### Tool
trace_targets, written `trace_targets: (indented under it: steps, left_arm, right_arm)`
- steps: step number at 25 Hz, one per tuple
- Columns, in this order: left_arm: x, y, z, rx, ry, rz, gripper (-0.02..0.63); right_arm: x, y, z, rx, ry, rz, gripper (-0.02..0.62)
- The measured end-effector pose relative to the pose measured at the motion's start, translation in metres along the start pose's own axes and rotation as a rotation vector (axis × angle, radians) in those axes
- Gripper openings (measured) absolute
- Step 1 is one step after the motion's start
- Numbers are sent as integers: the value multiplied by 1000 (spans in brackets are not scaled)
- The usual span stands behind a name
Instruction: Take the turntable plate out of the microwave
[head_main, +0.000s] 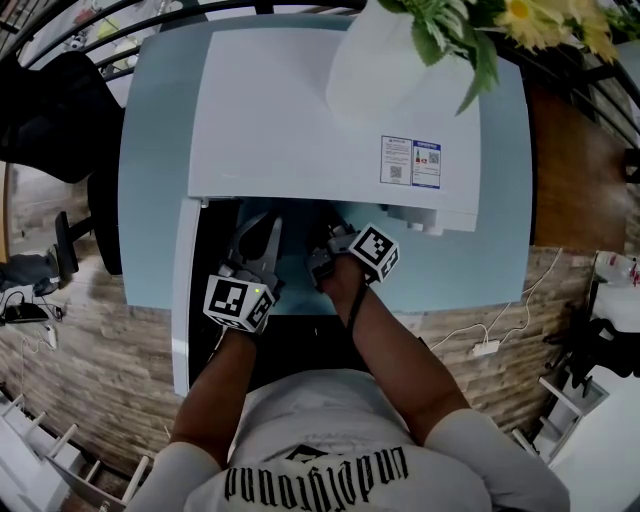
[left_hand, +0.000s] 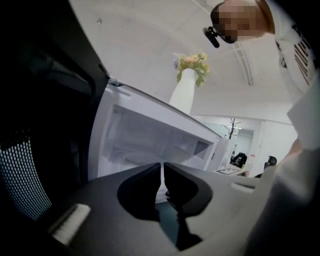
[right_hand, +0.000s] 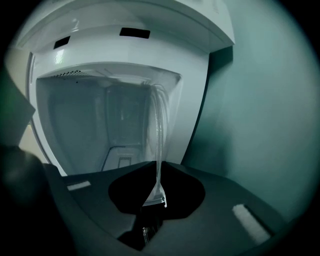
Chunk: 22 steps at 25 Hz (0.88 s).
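Observation:
The white microwave (head_main: 330, 110) stands on a blue table with its door (head_main: 183, 300) swung open to the left. Both grippers reach into the dark opening. In the right gripper view the clear glass turntable plate (right_hand: 159, 130) shows edge-on in front of the cavity (right_hand: 100, 125), and its rim runs down between the jaws of my right gripper (right_hand: 159, 172), which is shut on it. My left gripper (left_hand: 162, 172) is shut, with only a thin pale slit between its jaws and nothing that I can make out in them. From the head view the plate is hidden under the left gripper (head_main: 265, 228) and the right gripper (head_main: 332, 240).
A white vase (head_main: 400, 60) with flowers stands on top of the microwave and also shows in the left gripper view (left_hand: 185, 90). The blue table (head_main: 155, 150) rims the microwave on all sides. A stone-tiled floor and cables lie beyond it.

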<state>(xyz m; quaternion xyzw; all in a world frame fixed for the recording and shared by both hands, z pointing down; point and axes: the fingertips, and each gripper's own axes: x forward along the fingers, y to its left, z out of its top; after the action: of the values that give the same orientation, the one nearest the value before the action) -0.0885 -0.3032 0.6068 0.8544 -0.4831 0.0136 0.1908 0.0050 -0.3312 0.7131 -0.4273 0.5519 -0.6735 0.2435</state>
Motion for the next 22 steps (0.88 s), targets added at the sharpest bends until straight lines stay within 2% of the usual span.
trace_targets:
  steps: [7,12,19,22]
  left_arm:
    - [3,6,-22,-204,22,-10,103]
    - [7,19,-40,-413,28,27,182]
    - [8,35,-78,-682,69,100,330]
    - [10,41,-89,-805,46,103,333]
  right_arm:
    - [-10,-3,-1,-18,16,-9,28]
    - [-24,-8,-6,-26,31,-19,28]
    - [-45,-13,-12,-44,69,-37,28]
    - [-53,-16,-16,-44,87,-40,28]
